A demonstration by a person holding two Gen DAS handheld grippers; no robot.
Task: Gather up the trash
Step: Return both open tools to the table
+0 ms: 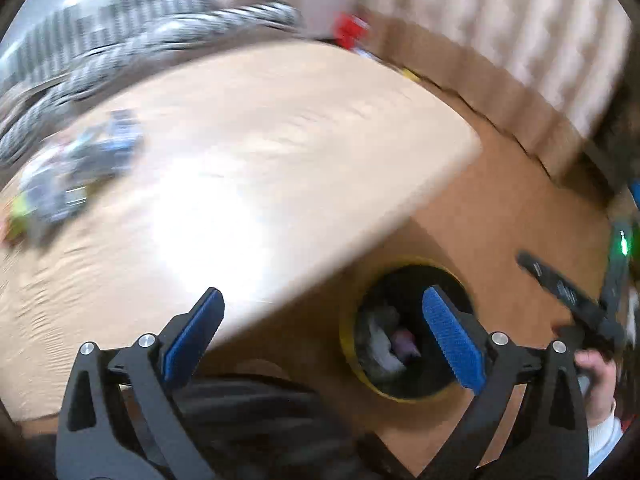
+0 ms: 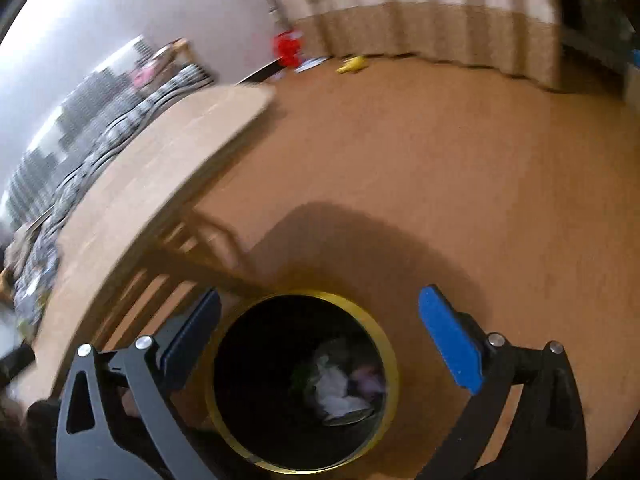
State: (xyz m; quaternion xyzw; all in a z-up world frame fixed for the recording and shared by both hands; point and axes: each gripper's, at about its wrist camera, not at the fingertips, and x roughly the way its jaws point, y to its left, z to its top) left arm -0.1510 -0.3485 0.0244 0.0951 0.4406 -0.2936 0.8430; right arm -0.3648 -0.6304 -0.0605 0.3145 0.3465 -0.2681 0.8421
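Observation:
A yellow-rimmed dark trash bin (image 2: 394, 364) stands on the floor beside the table; it also shows in the left wrist view (image 1: 347, 334). Crumpled white and purple trash (image 2: 340, 384) lies inside it. My right gripper (image 2: 320, 340) is open and empty, directly above the bin. My left gripper (image 1: 324, 336) is open and empty, over the table's near edge with the bin to its right. A blurred pile of dark and yellow-green wrappers (image 1: 76, 172) lies on the wooden table (image 1: 260, 152) at the far left.
The right gripper and the hand holding it (image 1: 592, 320) appear at the right edge of the left wrist view. A chair (image 2: 192, 248) stands under the table. A patterned sofa (image 1: 120, 48), curtains (image 2: 420, 12) and red (image 2: 288, 49) and yellow toys (image 2: 352, 65) are far off.

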